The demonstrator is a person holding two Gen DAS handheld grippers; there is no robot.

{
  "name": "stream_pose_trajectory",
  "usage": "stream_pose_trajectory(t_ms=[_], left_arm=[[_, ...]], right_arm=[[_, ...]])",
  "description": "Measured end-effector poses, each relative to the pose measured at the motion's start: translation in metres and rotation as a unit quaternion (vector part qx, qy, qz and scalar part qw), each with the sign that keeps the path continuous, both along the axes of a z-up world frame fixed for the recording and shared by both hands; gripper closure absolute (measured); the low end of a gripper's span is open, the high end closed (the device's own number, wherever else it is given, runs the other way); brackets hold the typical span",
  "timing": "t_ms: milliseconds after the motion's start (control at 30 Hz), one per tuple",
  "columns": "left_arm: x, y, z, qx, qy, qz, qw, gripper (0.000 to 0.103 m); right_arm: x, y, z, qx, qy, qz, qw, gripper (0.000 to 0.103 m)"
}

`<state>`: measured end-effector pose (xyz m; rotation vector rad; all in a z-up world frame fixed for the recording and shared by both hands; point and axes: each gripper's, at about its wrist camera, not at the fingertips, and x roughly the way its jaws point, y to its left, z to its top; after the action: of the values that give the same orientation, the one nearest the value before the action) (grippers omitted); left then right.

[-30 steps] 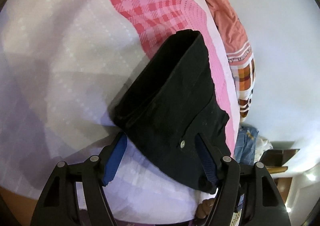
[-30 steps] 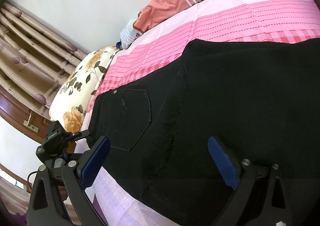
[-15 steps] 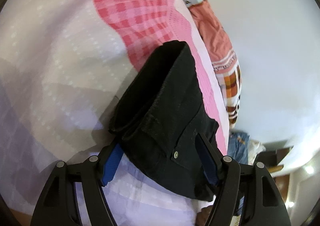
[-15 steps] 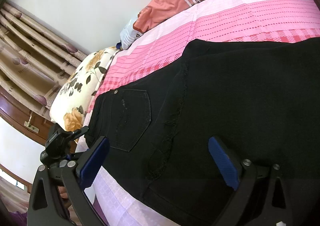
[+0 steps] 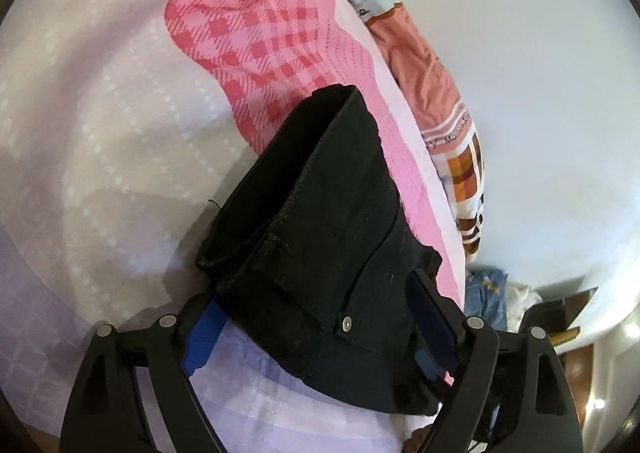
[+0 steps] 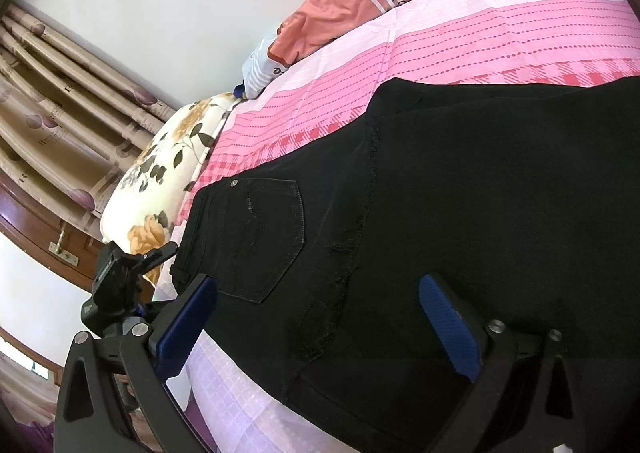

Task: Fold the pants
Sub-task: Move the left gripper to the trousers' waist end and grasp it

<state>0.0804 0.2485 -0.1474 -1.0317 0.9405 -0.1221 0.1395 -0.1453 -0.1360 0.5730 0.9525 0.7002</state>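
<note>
One pair of pants, two grippers, one bed.

A single pair of black denim pants lies on one bed with a pink-and-lilac checked sheet; two black handheld grippers with blue pads are seen, the left gripper and the right gripper, each with two jaws. Also counted: one rolled orange-and-checked quilt, one white floral pillow, one back pocket and one metal rivet per view.

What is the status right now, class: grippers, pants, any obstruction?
Left gripper jaws opening, black pants between them. Right gripper open over the pants, not gripping. Pants folded on pink bedsheet. Nothing in the way.
</note>
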Motion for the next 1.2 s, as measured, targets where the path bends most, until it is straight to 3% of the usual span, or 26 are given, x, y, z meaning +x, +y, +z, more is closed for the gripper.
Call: stream_pose_trajectory(t_ms=[100,233,300,467,533,600,767,900,1067,1200], left_arm=[[0.003,0.008,-0.004,-0.021,0.02,-0.002,0.9996,0.026],[-0.004,0.017,-0.011,-0.006,0.049,0.008,0.9987,0.07],[-0.009,0.019,-0.015,-0.018,0.04,0.013,0.999,0.073],[-0.011,0.005,0.011,0.045,0.011,-0.004,0.9989,0.077],[-0.011,0.002,0.02,0.055,-0.011,-0.01,0.9984,0.078],[-0.007,0.002,0.018,0.062,-0.005,-0.014,0.9979,0.078],[-0.009,0.015,-0.003,0.008,0.026,0.006,0.9996,0.074],[-0.014,0.019,-0.014,-0.024,0.037,0.026,0.9987,0.062],[-0.011,0.014,-0.013,-0.051,0.02,0.04,0.9977,0.035],[-0.004,0.006,-0.007,-0.023,0.012,0.031,0.9992,0.034]], right_arm=[[0.0,0.0,0.0,-0.001,-0.001,0.0,1.0,0.003],[-0.001,0.001,0.0,-0.002,-0.001,0.0,1.0,0.002],[-0.001,0.001,0.0,-0.002,-0.001,0.0,1.0,0.002],[0.0,0.001,0.0,-0.001,-0.001,0.0,1.0,0.002],[0.0,0.001,0.0,-0.001,-0.001,0.0,1.0,0.002],[0.0,0.001,0.0,-0.001,-0.001,0.001,1.0,0.002],[0.0,0.001,0.0,0.002,-0.001,0.0,1.0,0.002],[-0.001,0.001,0.0,0.003,-0.001,0.0,1.0,0.002],[0.0,0.001,0.0,0.003,-0.001,0.0,1.0,0.001],[0.0,0.001,0.0,0.003,-0.001,0.0,1.0,0.001]])
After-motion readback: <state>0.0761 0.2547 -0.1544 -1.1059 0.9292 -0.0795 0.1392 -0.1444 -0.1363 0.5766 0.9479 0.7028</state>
